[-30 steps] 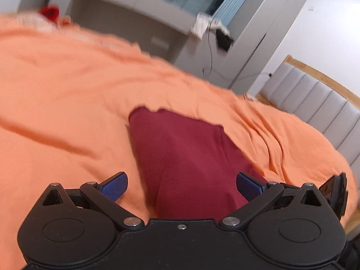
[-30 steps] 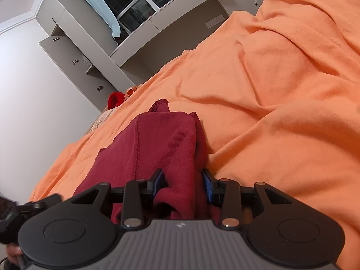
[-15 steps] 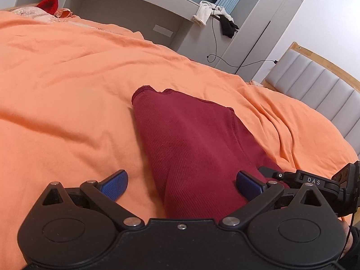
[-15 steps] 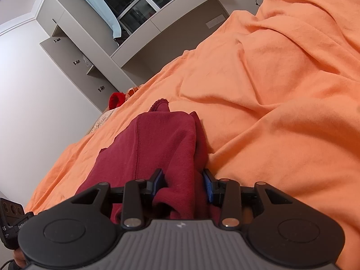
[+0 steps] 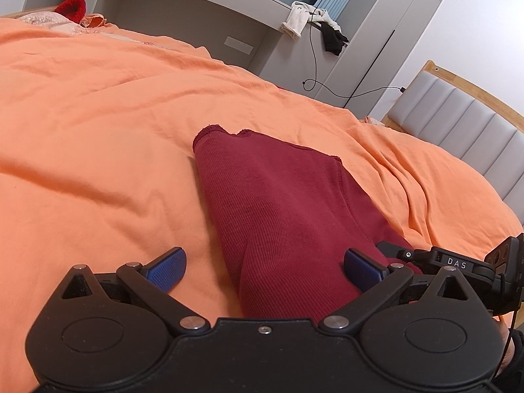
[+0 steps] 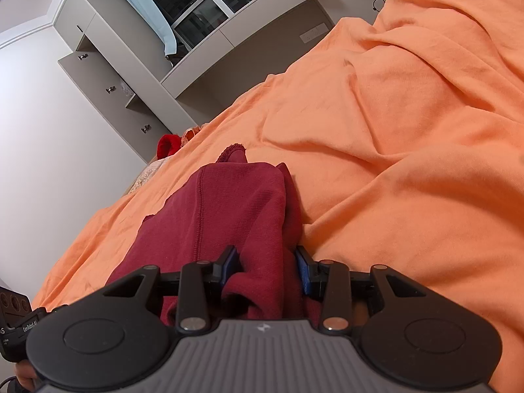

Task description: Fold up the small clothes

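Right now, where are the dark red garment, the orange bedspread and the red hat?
Dark red garment (image 5: 278,203): left wrist view, middle of the cloth.
Orange bedspread (image 5: 98,114): left wrist view, bare stretch.
Red hat (image 5: 71,7): left wrist view, its top.

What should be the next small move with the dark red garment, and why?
Probably close the left gripper on the dark red garment: its jaws stand wide open with the cloth's near edge between them, while the right gripper is shut on the other side.

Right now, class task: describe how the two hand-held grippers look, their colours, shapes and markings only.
Both have black bodies with two round discs, angular black linkages and silver pivot bolts. The left gripper has blue textured fingers. The right gripper has narrower blue fingers and a ribbed grey centre plate with a small logo; white "DAS" lettering marks its side.
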